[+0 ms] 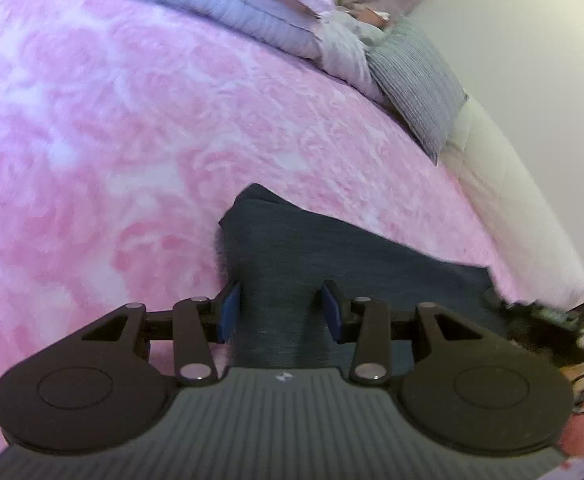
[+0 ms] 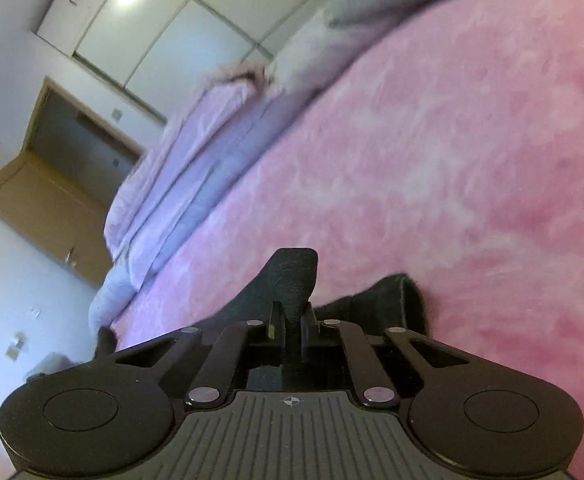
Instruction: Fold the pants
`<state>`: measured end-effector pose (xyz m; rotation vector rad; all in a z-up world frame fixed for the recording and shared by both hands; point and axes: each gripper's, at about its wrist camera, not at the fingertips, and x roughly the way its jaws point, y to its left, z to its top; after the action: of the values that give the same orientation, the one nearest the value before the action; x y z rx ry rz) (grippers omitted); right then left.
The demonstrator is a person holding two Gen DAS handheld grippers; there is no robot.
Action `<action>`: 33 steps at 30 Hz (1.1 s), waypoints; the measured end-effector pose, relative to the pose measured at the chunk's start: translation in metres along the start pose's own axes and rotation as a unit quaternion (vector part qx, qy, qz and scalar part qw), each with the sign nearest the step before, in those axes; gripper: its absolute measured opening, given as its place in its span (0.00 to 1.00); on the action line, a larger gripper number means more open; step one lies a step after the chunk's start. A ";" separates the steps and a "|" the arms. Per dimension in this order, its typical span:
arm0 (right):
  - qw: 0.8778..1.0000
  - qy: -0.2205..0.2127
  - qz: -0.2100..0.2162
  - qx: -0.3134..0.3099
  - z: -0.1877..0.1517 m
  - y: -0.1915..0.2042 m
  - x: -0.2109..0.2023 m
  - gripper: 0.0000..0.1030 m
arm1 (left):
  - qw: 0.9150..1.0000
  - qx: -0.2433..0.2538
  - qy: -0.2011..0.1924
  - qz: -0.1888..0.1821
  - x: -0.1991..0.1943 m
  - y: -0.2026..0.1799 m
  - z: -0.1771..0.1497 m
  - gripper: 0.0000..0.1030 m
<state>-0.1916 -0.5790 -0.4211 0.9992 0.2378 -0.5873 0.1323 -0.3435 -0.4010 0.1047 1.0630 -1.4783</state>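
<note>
The dark navy pants (image 1: 331, 248) lie on a pink bed cover, one corner pointing away from me in the left wrist view. My left gripper (image 1: 280, 312) stands open low over them, and a band of the fabric runs between its blue pads (image 1: 228, 310). In the right wrist view my right gripper (image 2: 290, 320) is shut on a raised fold of the pants (image 2: 292, 276), which sticks up beyond the fingertips. Another dark bunch of the pants (image 2: 387, 304) sits just right of that gripper. How the pants lie beneath the grippers is hidden.
The pink flowered bed cover (image 1: 132, 140) spreads wide to the left and ahead. A folded lilac quilt (image 1: 252, 4) and a grey striped pillow (image 1: 415, 84) lie at the far edge. A blurred dark device (image 1: 551, 320) shows at the right. A wooden door (image 2: 52, 200) and white wardrobe (image 2: 164, 12) stand beyond the bed.
</note>
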 end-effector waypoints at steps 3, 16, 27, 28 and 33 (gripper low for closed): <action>0.998 0.006 -0.068 0.014 -0.010 -0.011 0.010 0.02 | 0.999 0.030 0.005 0.013 0.012 -0.011 -0.003 0.37; 0.934 -0.022 -0.289 -0.210 -0.026 0.069 0.014 0.20 | 0.964 0.188 -0.054 0.180 0.001 -0.076 0.004 0.23; 0.921 -0.003 -0.262 -0.287 -0.038 0.050 0.076 0.27 | 0.933 0.304 -0.018 0.191 0.094 -0.103 0.004 0.14; 0.919 -0.006 -0.282 -0.274 -0.033 0.045 0.074 0.36 | 0.930 0.303 -0.013 0.208 0.104 -0.099 0.008 0.14; 0.939 -0.028 -0.282 -0.197 -0.014 0.043 0.030 0.42 | 0.938 0.283 -0.021 0.200 0.082 -0.099 0.017 0.13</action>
<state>-0.1417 -0.5598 -0.4109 0.5142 0.5774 -1.0421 0.0393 -0.4325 -0.3895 0.6565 0.5101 -1.3598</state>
